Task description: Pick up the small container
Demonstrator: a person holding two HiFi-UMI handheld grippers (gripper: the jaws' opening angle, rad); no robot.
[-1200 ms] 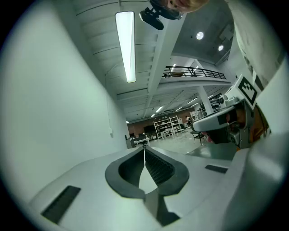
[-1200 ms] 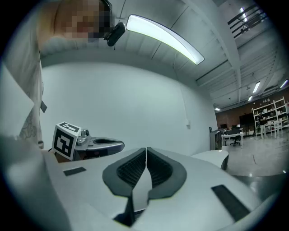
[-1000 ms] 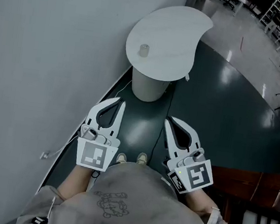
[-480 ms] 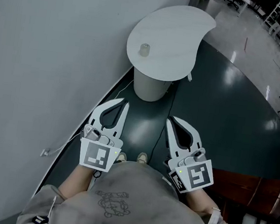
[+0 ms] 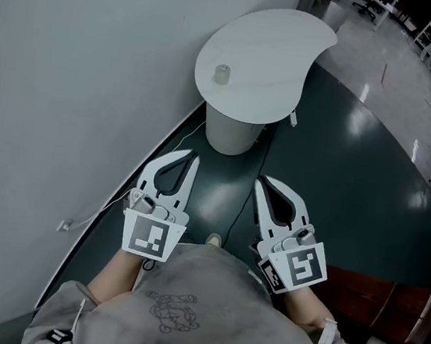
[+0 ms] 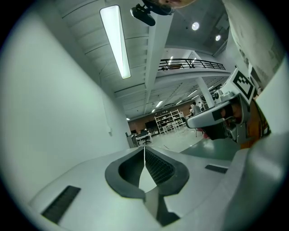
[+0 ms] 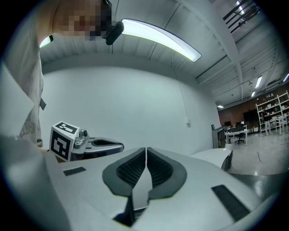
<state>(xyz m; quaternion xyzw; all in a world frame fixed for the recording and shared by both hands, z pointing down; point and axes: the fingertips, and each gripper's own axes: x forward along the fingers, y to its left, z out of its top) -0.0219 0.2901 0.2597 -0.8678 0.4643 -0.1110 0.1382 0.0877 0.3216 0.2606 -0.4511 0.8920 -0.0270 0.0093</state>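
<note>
Well, the container [image 5: 222, 74] sat on the table [image 5: 272, 50], near its left edge. The left gripper [image 5: 192, 156] and right gripper [image 5: 259, 182] were well short of the table, jaws pressed together, holding nothing.

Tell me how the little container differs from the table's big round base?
The small container is tiny and stands on the tabletop; the table base is far wider and stands on the floor. The small container looks greyish, the table base white. Both are upright and round.

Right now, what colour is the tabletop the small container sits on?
White. The tabletop under the small container shows best in the head view.
</note>
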